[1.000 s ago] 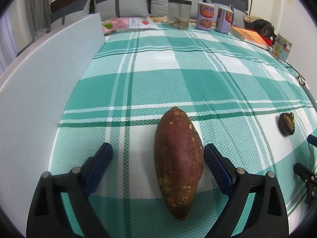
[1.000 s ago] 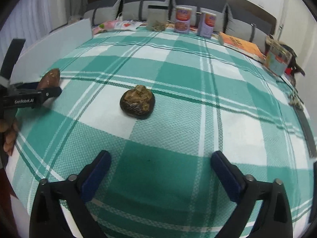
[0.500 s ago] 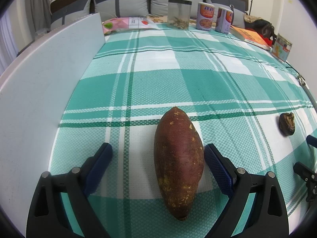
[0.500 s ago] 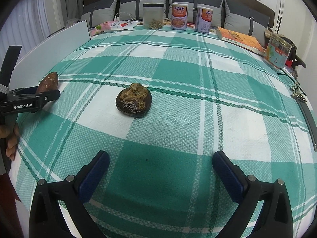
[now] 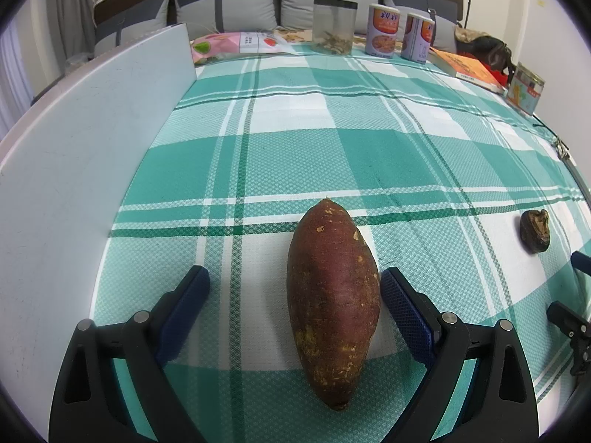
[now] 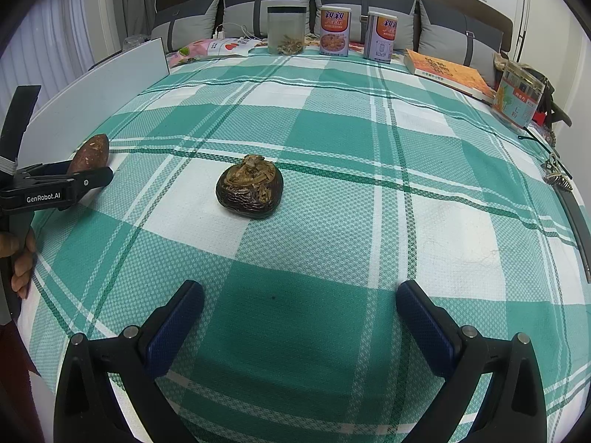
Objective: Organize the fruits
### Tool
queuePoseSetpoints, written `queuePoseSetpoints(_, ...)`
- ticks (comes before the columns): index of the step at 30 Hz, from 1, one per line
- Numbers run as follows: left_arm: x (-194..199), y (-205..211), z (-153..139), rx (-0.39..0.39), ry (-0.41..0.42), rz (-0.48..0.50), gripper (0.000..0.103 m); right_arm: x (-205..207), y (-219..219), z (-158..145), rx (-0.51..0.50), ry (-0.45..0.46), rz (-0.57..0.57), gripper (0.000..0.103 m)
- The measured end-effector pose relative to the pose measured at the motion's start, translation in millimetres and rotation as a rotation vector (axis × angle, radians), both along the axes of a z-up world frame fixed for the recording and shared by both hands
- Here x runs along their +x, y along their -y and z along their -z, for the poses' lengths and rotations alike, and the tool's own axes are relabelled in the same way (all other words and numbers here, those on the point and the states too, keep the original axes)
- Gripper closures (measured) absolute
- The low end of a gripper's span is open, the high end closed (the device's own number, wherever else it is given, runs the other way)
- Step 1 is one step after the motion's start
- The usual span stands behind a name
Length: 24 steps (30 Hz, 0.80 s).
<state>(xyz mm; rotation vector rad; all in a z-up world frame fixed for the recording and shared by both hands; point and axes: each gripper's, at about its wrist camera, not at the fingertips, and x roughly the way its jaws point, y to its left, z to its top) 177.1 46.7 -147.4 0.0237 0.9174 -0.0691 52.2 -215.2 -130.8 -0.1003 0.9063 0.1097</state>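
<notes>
Presently on the green-and-white plaid cloth [image 6: 332, 118], listed by position.

Sweet potato [image 5: 332, 302]: reddish-brown, lying lengthwise on a white square of the cloth, pointed end away from the left camera. It sits between the fingers of the left gripper [image 5: 294, 308], close against the right pad and well clear of the left one. Jaws spread wide; nothing is clamped. From the right wrist view only its tip shows [image 6: 90, 151], behind the black arm of the left gripper [image 6: 55, 188], which carries the lettering "GenRobot.AI".

Dark wrinkled fruit [image 6: 250, 191]: round, brown-black, with a dry tan top; resting on a white square near the cloth's middle, ahead and slightly left of the right gripper [image 6: 300, 323]. The same fruit appears small at the right edge of the left view [image 5: 535, 230], well apart from the sweet potato.

Right gripper: jaws spread wide, holding nothing, poised over a dark green square.

White board [image 5: 85, 155]: upright along the left edge of the cloth.

Far edge, left to right: snack packets [image 6: 218, 46], clear jar [image 6: 286, 30], two orange-labelled cans [image 6: 334, 31], orange book [image 6: 448, 72], printed tin [image 6: 519, 96]. Grey cushions [image 6: 369, 3] behind.
</notes>
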Motion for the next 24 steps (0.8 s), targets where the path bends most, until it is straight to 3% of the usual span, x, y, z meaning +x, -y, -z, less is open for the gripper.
queuePoseSetpoints(4,-1,-5,-3,-0.042,-0.048,0.059,0.008,2,-1,-1,0.004,-0.024,-0.015,0.0)
queuePoseSetpoints(6,-2,-16,-10,-0.128,-0.115,0.107,0.008,10,3,-6,0.017,-0.097,-0.037,0.0)
queuePoseSetpoints(7,-3,-25,-14,-0.204,-0.148,0.119,0.008,13,5,-10,0.045,-0.116,-0.036,0.001)
queuePoseSetpoints(8,-4,-27,-17,-0.225,-0.159,0.121,0.008,18,7,-18,0.096,-0.124,-0.047,0.001)
queuePoseSetpoints(12,0,-11,-23,-0.15,-0.197,0.15,0.01,46,-8,-33,0.106,-0.174,-0.136,0.006)
queuePoseSetpoints(14,4,3,-21,-0.085,-0.214,0.163,0.01,64,-16,-33,0.117,-0.225,-0.167,0.021)
queuePoseSetpoints(15,5,5,-21,-0.071,-0.217,0.164,0.012,72,-17,-32,0.114,-0.24,-0.167,0.022)
queuePoseSetpoints(18,12,10,-16,-0.043,-0.25,0.151,0.049,91,-23,-30,0.092,-0.246,-0.15,0.025)
queuePoseSetpoints(20,13,12,-16,-0.019,-0.246,0.138,0.05,100,-29,-21,0.081,-0.295,-0.157,0.044)
queuePoseSetpoints(21,13,12,-16,-0.011,-0.244,0.137,0.06,102,-30,-17,0.059,-0.318,-0.152,0.047)
queuePoseSetpoints(22,12,13,-17,-0.003,-0.237,0.14,0.061,101,-34,-18,0.025,-0.297,-0.154,0.058)
queuePoseSetpoints(24,9,11,-19,-0.02,-0.24,0.149,0.061,100,-40,-19,-0.003,-0.312,-0.164,0.061)
